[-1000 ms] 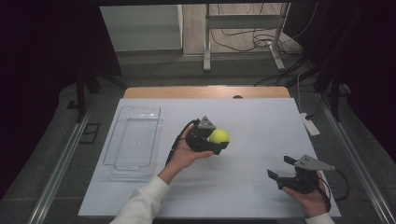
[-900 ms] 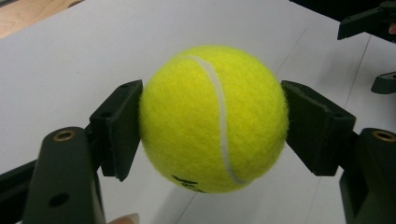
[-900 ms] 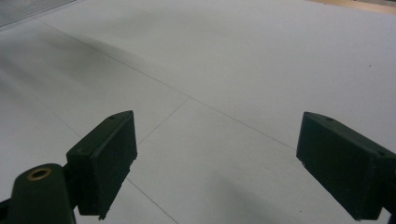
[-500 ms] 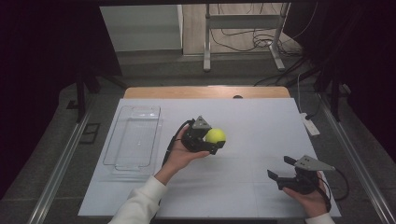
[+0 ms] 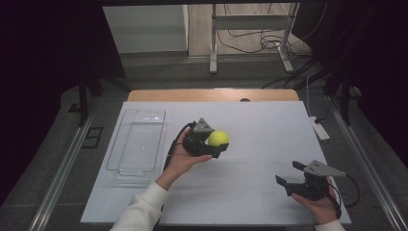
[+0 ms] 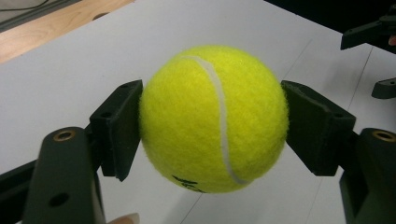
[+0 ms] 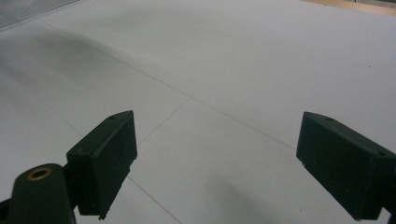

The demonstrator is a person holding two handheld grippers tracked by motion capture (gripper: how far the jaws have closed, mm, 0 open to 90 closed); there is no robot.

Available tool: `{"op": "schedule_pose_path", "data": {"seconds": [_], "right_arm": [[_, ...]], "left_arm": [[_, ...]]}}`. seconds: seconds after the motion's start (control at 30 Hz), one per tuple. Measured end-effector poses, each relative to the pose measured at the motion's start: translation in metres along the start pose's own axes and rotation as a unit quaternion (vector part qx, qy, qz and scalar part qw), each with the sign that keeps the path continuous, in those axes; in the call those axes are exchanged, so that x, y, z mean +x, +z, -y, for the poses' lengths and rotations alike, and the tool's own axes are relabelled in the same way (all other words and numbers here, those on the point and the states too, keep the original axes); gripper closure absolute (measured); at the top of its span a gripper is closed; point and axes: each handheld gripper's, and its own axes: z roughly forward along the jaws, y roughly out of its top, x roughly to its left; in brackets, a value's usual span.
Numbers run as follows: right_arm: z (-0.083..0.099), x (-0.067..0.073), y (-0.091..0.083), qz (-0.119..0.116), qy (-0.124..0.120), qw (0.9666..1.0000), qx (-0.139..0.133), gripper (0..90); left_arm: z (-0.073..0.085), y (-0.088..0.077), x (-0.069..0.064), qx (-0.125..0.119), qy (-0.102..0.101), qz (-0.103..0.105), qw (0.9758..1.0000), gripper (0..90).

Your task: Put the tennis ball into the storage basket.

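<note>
A: Where does the fuzzy yellow-green tennis ball (image 6: 213,119) sit at this point?

B: It is clamped between the two black pads of the left gripper (image 5: 208,141), one pad pressing each side, as the left gripper view shows. In the high view the ball (image 5: 218,138) lies near the middle of the frame and looks lifted off the white table (image 5: 269,125), though how high cannot be told.

A: So the pick-up looks finished?

B: It appears so. The grasp seems centred and firm. What seems left is the carry and the release.

A: Release where?

B: Most likely the clear plastic rectangular tray (image 5: 138,146), which lies in the left half of the high view, just beside the left hand (image 5: 182,159) and with nothing in it. That is a judgement; nothing marks it as the goal.

A: And the other hand?

B: The right gripper (image 5: 289,174) rests near the lower right of the high view, well apart from the ball. Its jaws stand wide apart, with only bare table (image 7: 233,70) between them in the right gripper view. It seems to have no part in the step.
</note>
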Motion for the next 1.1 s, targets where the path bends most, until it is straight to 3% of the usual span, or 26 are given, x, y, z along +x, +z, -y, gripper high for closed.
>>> {"op": "schedule_pose_path", "data": {"seconds": [1.1], "right_arm": [[0.0, 0.0, -0.001, 0.003, 0.0, 1.0, -0.001, 12.9]], "left_arm": [[-0.005, -0.027, 0.01, -0.039, -0.012, -0.016, 0.999, 26.5]]}}
